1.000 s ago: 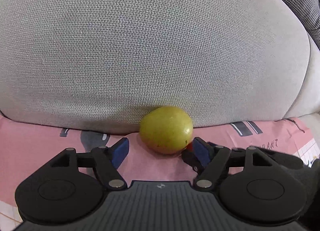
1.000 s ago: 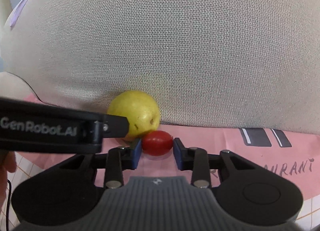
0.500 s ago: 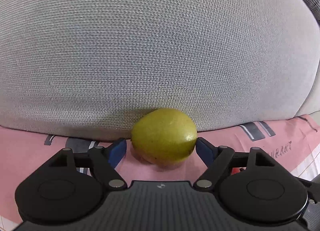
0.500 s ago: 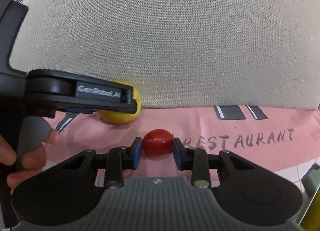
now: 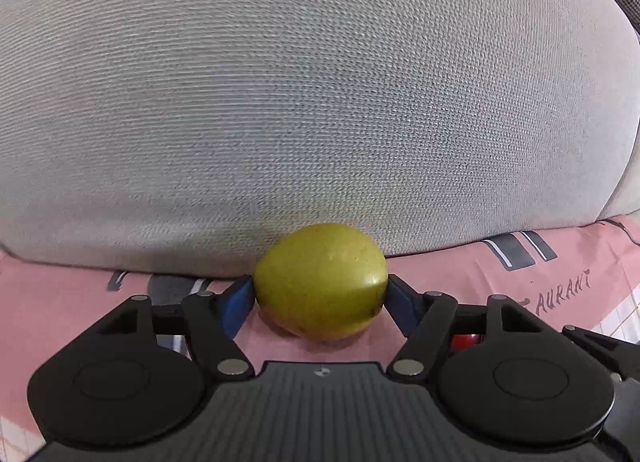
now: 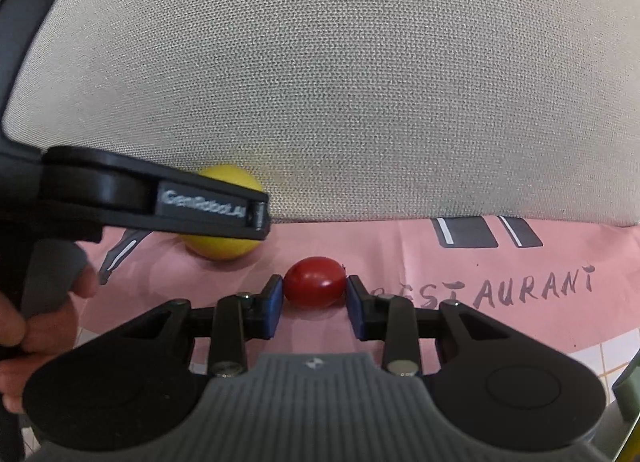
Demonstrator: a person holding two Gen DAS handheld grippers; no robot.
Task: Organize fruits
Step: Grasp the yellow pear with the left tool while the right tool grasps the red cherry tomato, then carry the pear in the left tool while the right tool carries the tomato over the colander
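Two low close views toward shared cushion (image 5: 320, 102)

The left gripper (image 5: 321, 298) points toward twelve o'clock, its blue pads (image 5: 236, 304) pressed against both sides of a yellow-green fruit (image 5: 320, 282). The right gripper (image 6: 315, 298) also aims at twelve o'clock, pads touching a small red fruit (image 6: 315, 282) between them. At nine o'clock in the right wrist view, the person's left hand (image 6: 24, 326) grips the other gripper's handle.

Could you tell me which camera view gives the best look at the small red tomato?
The right wrist view: the red tomato sits whole between the right hand-held gripper pads. The left wrist view shows only a red sliver behind the gripper linkage.
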